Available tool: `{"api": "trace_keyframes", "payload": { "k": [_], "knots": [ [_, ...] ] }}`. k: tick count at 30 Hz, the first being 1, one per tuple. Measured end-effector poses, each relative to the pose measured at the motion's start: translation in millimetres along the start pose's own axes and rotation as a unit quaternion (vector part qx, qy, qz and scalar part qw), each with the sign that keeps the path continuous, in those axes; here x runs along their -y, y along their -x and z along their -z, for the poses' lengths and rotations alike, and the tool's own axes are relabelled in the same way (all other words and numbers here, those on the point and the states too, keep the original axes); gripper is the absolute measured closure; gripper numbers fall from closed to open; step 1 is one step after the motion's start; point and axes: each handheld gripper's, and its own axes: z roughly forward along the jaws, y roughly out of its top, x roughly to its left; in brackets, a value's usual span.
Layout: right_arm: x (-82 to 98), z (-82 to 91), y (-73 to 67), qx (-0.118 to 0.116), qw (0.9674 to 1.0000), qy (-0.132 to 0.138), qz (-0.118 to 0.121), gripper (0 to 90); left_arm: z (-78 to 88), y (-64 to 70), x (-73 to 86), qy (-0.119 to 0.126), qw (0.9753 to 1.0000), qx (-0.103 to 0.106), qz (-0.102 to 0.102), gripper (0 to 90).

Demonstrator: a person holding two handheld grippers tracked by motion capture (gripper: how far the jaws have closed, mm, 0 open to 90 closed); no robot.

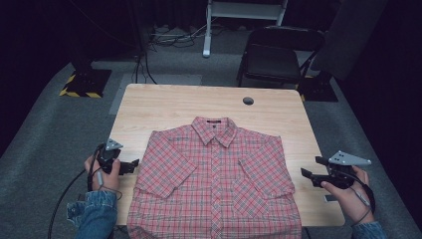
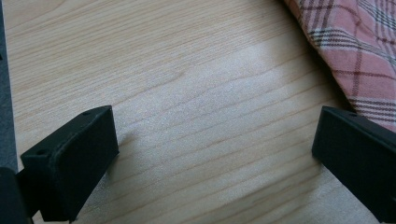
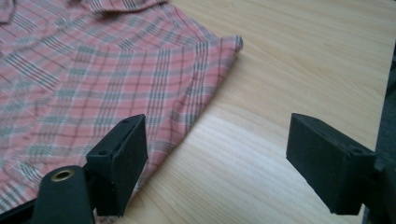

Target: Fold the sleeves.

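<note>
A red plaid short-sleeved shirt (image 1: 214,174) lies flat and buttoned on the wooden table (image 1: 164,107), collar toward the far side, hem over the near edge. My left gripper (image 1: 135,166) rests open just left of the shirt's left sleeve, its jaws wide over bare wood (image 2: 205,140) with the shirt's edge (image 2: 355,51) beside one jaw. To the right of the shirt my right gripper (image 1: 304,173) stands open too, its jaws pointing at the shirt's right edge (image 3: 187,116); one jaw hangs over the cloth, the other over bare table. Nothing is held.
A round cable hole (image 1: 248,101) sits near the table's far edge. Behind the table stand a black folding chair (image 1: 276,55) and a stand with a yellow-striped base (image 1: 82,82). Grey carpet surrounds the table.
</note>
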Motion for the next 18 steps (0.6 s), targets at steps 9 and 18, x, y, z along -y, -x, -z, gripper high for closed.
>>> {"api": "trace_keyframes", "payload": {
  "k": [9,18],
  "knots": [
    [28.8,-13.5,4.9,0.004,0.9995,-0.028,-0.015,20.3,0.0,0.0,0.0,0.000,1.0000,0.000,0.000,0.3],
    [49.9,-24.1,2.5,0.010,0.9983,-0.054,-0.019,19.1,0.0,0.0,0.0,0.000,1.0000,0.000,0.000,0.3]
  ]
}}
